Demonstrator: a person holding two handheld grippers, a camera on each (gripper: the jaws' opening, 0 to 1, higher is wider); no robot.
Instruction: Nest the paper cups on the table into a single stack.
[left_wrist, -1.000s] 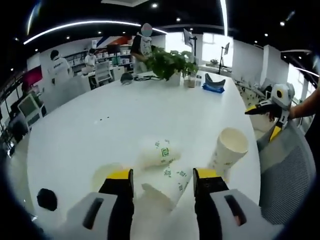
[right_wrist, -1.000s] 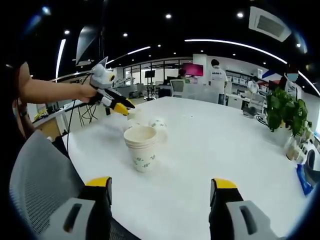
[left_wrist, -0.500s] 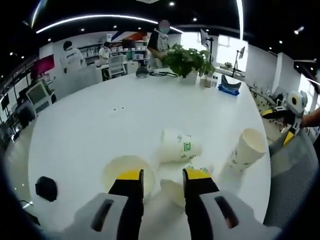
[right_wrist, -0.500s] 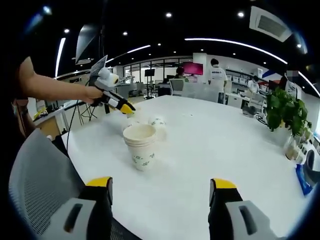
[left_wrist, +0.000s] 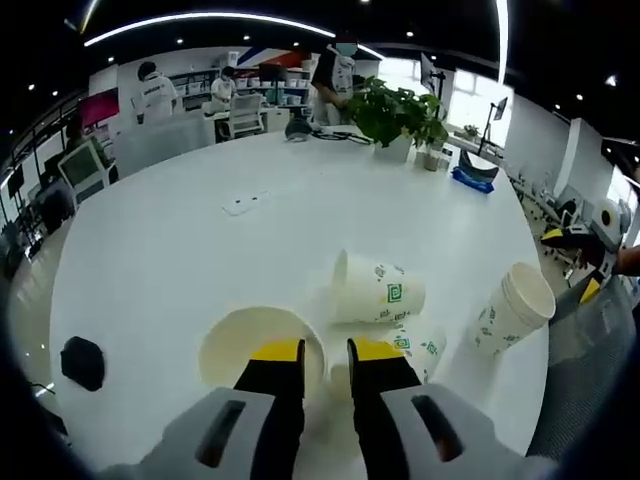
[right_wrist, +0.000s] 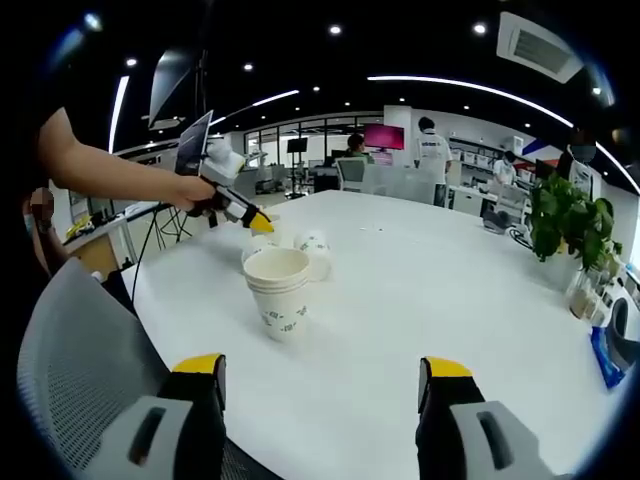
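Left gripper (left_wrist: 324, 350) pinched on the rim of an upright paper cup (left_wrist: 250, 345). Just beyond, a second cup (left_wrist: 378, 293) lying sideways on the white table (left_wrist: 200, 250). Right gripper (right_wrist: 320, 368) spread wide, hovering short of the upright stack (right_wrist: 278, 290).

1. Wide bare stretch of white table (right_wrist: 420, 300) ahead of the right gripper (right_wrist: 320, 385), open jaws, nothing between them.
2. Upright stack of cups (right_wrist: 279, 292) left of that lane, with the left gripper (right_wrist: 240, 213) just behind it.
3. Crowded near the left gripper (left_wrist: 326, 352): upright cup (left_wrist: 245, 345), tipped cup (left_wrist: 375, 290), leaning stack (left_wrist: 512, 308).
4. Open tabletop beyond, up to the potted plant (left_wrist: 400, 115).
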